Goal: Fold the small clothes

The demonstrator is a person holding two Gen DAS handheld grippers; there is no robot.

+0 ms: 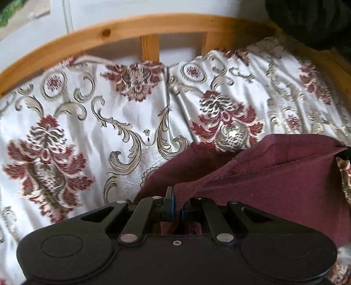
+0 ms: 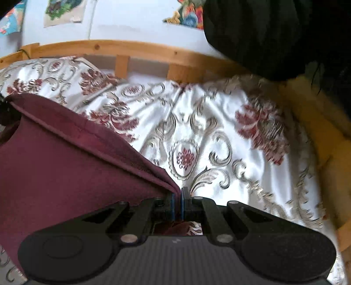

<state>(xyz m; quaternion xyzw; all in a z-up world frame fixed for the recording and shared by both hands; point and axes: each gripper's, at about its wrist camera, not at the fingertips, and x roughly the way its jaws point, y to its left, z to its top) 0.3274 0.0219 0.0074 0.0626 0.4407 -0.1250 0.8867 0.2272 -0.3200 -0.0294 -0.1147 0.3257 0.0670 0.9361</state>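
Observation:
A dark maroon garment (image 1: 274, 175) hangs stretched above the patterned bedspread. My left gripper (image 1: 176, 203) is shut on one corner of it, and the cloth runs off to the right of that view. In the right wrist view the same maroon garment (image 2: 54, 164) spreads to the left, its hemmed edge rising toward the upper left. My right gripper (image 2: 178, 197) is shut on its other corner, blue pads pressed together on the fabric. Both views are blurred by motion.
A white bedspread (image 1: 131, 114) with red and gold floral pattern covers the bed. A wooden headboard rail (image 1: 153, 26) curves behind it. A dark bundle (image 2: 263, 32) sits at the upper right, beside something yellow (image 2: 318, 122). Pictures hang on the wall (image 2: 63, 11).

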